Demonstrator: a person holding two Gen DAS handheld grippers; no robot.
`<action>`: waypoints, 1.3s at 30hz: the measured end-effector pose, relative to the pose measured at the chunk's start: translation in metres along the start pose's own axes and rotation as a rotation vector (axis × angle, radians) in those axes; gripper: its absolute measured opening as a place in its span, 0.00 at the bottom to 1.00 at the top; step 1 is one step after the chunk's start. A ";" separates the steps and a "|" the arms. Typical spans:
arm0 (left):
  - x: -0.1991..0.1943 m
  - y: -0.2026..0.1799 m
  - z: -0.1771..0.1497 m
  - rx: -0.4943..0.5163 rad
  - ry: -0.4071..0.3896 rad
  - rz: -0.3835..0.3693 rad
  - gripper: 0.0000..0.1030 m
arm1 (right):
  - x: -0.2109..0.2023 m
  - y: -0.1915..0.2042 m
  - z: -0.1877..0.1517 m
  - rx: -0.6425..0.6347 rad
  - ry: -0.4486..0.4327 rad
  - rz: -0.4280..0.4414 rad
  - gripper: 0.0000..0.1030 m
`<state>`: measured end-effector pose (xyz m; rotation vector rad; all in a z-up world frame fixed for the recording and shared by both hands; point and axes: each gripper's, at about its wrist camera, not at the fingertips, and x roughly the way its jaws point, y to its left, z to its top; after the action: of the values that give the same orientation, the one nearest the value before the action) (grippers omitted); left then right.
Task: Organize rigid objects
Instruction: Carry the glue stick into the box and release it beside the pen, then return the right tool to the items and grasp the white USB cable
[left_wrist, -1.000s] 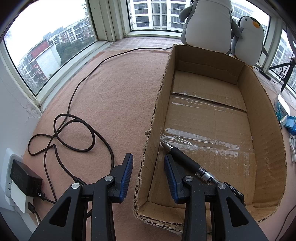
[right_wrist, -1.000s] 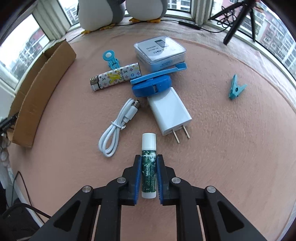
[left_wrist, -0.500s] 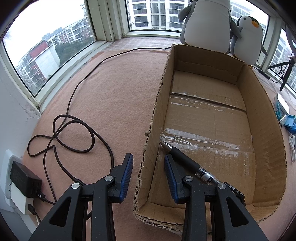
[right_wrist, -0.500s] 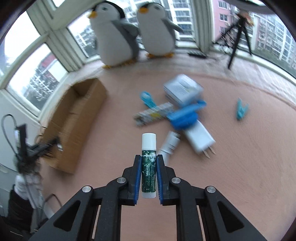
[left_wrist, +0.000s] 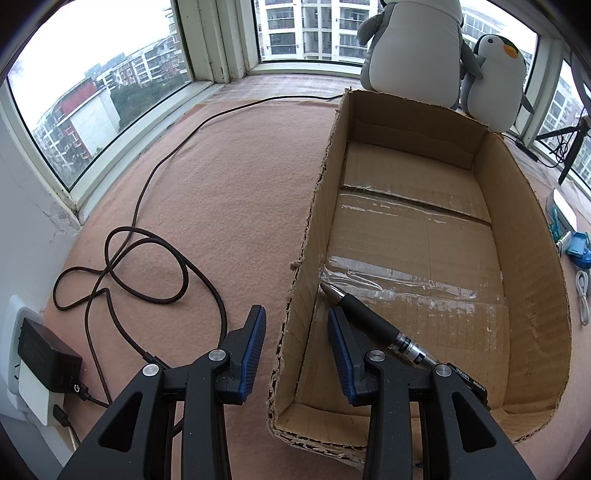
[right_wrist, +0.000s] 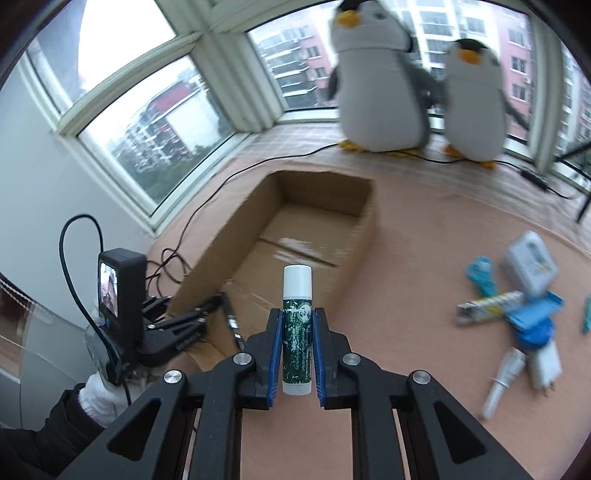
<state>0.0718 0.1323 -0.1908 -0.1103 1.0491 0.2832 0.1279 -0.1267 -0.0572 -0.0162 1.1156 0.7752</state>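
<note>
My right gripper (right_wrist: 297, 312) is shut on a green lip balm tube (right_wrist: 296, 332) with a white cap, held in the air in front of the open cardboard box (right_wrist: 360, 258). A black pen (left_wrist: 369, 321) lies on the box floor near its front left corner, and it also shows as a pen (right_wrist: 232, 321) in the right wrist view. My left gripper (left_wrist: 294, 310) straddles the box's left wall (left_wrist: 295, 332). Its jaws stand apart, one pad outside and one inside, and neither visibly presses on the cardboard.
Right of the box lie a patterned lighter (right_wrist: 491, 304), a blue clip (right_wrist: 480, 275), a white case (right_wrist: 532, 264), a white charger (right_wrist: 545, 363) and a white cable (right_wrist: 506, 373). Two plush penguins (right_wrist: 380, 92) stand behind. A black cable (left_wrist: 147, 258) and wall adapter (left_wrist: 44, 350) lie left.
My right gripper has lifted the lip balm off the mat and swung left, from over the pile of items to in front of the box. The left gripper has stayed still.
</note>
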 end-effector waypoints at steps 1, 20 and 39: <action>0.000 0.000 0.000 0.000 0.000 0.000 0.37 | 0.006 0.004 0.002 -0.007 0.008 0.007 0.13; 0.000 0.001 0.000 -0.005 -0.004 -0.001 0.37 | 0.087 0.044 0.002 -0.103 0.154 -0.007 0.14; -0.001 0.000 0.001 -0.009 -0.005 -0.002 0.37 | 0.057 0.033 0.002 -0.048 0.054 -0.006 0.50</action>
<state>0.0723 0.1323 -0.1896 -0.1184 1.0425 0.2863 0.1225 -0.0697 -0.0907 -0.0808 1.1474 0.7998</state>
